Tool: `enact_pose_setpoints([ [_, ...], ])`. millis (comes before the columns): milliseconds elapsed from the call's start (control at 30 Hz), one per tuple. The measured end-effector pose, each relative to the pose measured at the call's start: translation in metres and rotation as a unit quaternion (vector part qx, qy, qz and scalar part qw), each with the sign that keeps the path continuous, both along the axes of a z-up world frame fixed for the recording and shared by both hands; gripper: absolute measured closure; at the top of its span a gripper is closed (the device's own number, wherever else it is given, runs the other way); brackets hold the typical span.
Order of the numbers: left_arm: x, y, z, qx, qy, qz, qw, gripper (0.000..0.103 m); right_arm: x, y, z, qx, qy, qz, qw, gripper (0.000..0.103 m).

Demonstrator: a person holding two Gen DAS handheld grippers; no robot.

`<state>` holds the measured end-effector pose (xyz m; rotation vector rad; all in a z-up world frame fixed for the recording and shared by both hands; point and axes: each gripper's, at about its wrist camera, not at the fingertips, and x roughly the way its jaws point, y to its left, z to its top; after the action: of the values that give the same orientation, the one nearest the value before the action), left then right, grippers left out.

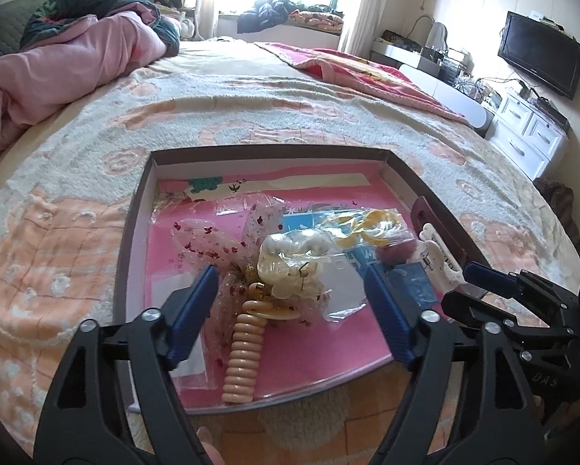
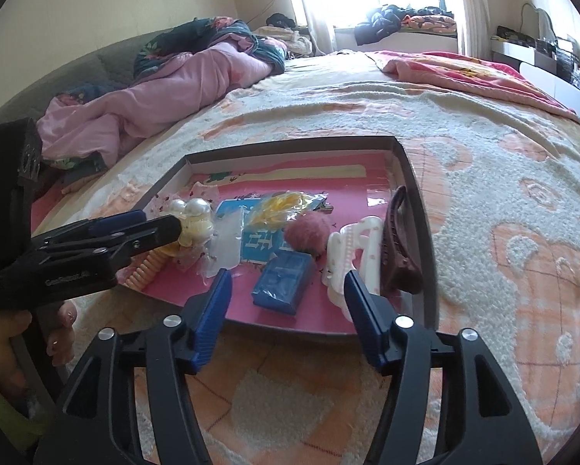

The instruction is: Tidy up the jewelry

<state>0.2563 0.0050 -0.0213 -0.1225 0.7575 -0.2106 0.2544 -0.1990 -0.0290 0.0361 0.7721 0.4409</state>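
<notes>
**Both tongs hovering open at the near edge of the jewelry box**

Nearest to you, your left tongs (image 1: 290,310) are hanging wide apart over the near part of the box, gripping nothing. Your right tongs (image 2: 288,310) are also standing apart and empty, sitting just at the box's near rim.

Around you, the bed (image 2: 483,162) is carrying everything on its cream-and-orange blanket. A crumpled pink quilt (image 1: 57,73) is lying well off toward the headboard, and a television (image 1: 539,54) is hanging on the far wall, well apart from the work.

Between the blue pads of your left tongs, a peach spiral hair tie (image 1: 243,352) is lying lengthwise, with a clear bag of pearl pieces (image 1: 301,259) just beyond it. A sheer speckled bow (image 1: 216,240) is resting partly under the left pad.

Ahead of your right tongs, a small blue packet (image 2: 284,286) is lying between the pads, just past them. A white claw clip (image 2: 357,259) is sitting right beside the right-hand pad, touching a brown claw clip (image 2: 400,248) that is leaning against the box wall.

The shallow brown box (image 1: 251,150) is holding all of these on its pink lining, along with a fuzzy pink ball (image 2: 305,234) and a bag of yellow pieces (image 2: 282,209) farther in.
</notes>
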Motion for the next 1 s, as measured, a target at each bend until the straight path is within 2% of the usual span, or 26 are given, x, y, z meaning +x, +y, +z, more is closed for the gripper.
enact_pose_setpoints([
  [167,-0.009,-0.001,0.006,0.005,-0.006,0.003,1.0000,0.016,-0.007,-0.007,0.009,0.008,-0.011,-0.009,1.000,0.034],
  [267,-0.015,0.000,0.010,0.005,-0.009,0.007,0.9999,0.012,-0.013,-0.011,0.016,0.013,-0.020,-0.017,1.000,0.027],
  [600,-0.049,0.008,0.022,-0.004,-0.036,0.039,0.9986,0.011,-0.043,-0.016,0.037,0.017,-0.070,-0.031,0.997,0.009],
  [1000,-0.103,0.014,0.034,0.010,-0.088,0.051,0.9948,0.011,-0.087,-0.008,0.052,0.003,-0.129,-0.043,0.991,0.008],
])
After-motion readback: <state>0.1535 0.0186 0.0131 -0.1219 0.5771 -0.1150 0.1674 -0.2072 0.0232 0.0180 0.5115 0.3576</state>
